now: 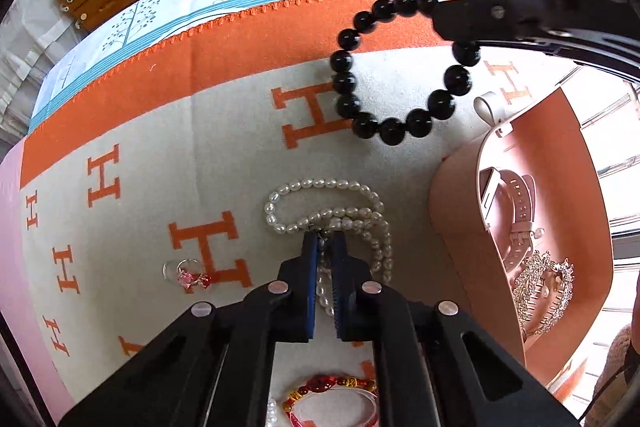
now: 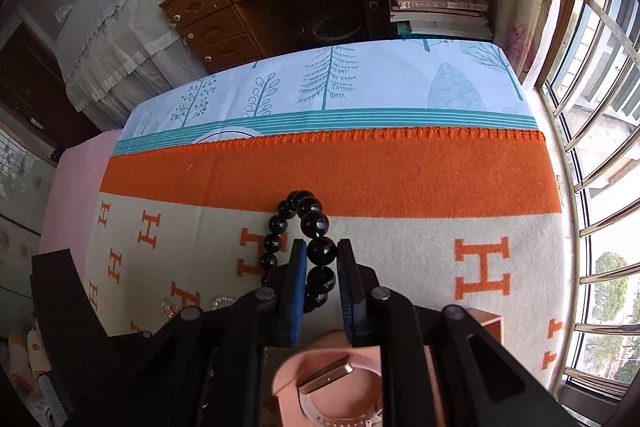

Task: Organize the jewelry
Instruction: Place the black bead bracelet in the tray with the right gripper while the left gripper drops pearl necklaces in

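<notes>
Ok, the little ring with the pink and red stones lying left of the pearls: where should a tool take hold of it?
Grip the stone cluster of the ring, coming straight down from above. The thin clear band lies flat on the blanket, leaving little to pinch, while the stones stand proud. Both tools are busy: the left tool pinches the pearl strand, the right tool holds the black bead bracelet.

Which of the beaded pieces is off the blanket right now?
The black bead bracelet: it hangs in the air, pinched in the right gripper. The pearl strand and the red-and-gold bracelet lie on the blanket.
</notes>
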{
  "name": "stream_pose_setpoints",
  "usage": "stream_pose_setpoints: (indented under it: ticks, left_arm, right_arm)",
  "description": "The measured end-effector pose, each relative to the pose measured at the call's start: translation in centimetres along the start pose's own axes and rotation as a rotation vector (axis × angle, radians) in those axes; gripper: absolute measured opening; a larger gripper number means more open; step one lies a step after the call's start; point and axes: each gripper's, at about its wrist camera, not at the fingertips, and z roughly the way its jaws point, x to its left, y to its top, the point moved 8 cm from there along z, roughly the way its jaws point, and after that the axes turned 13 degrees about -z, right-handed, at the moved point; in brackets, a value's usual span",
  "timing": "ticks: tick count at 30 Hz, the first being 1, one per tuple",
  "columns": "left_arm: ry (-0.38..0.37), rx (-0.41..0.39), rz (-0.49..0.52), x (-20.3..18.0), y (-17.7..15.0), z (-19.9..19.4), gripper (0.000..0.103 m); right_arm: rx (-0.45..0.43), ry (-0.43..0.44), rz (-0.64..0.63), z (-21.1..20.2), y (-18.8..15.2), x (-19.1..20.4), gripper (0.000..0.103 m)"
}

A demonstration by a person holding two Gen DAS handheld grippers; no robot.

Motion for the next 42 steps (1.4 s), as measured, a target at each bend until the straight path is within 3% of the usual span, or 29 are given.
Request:
stream_pose_setpoints:
  ticks: [6, 14, 19, 23, 31, 42]
  left_arm:
    - [0.004, -0.075, -0.062, 1.2, 0.3, -3.1, 0.003]
    - [-0.033, -0.272, -0.027, 0.1, -0.7, -13.1, 0.003]
    - [-0.091, -0.356, 0.015, -2.8, -2.0, -18.9, 0.003]
    - [-0.120, -0.393, 0.062, -5.5, -3.3, -21.6, 0.003]
    - [-0.142, -0.418, 0.104, -9.5, -4.3, -22.9, 0.003]
    - [-0.164, -0.523, 0.110, -11.8, -2.7, -27.5, 0.003]
  right_arm:
    - [-0.112, 0.019, -0.013, -5.4, 0.1, 0.8, 0.015]
    - [-0.266, 0.035, 0.012, -13.7, -1.5, 0.2, 0.015]
    - [-0.306, 0.011, 0.013, -17.1, -4.0, -0.4, 0.015]
    - [-0.291, -0.019, 0.009, -17.7, -6.5, -0.9, 0.015]
    - [-0.253, -0.027, 0.023, -17.3, -10.4, -2.2, 0.015]
    - [-0.202, -0.030, 0.051, -14.1, -11.6, -3.6, 0.015]
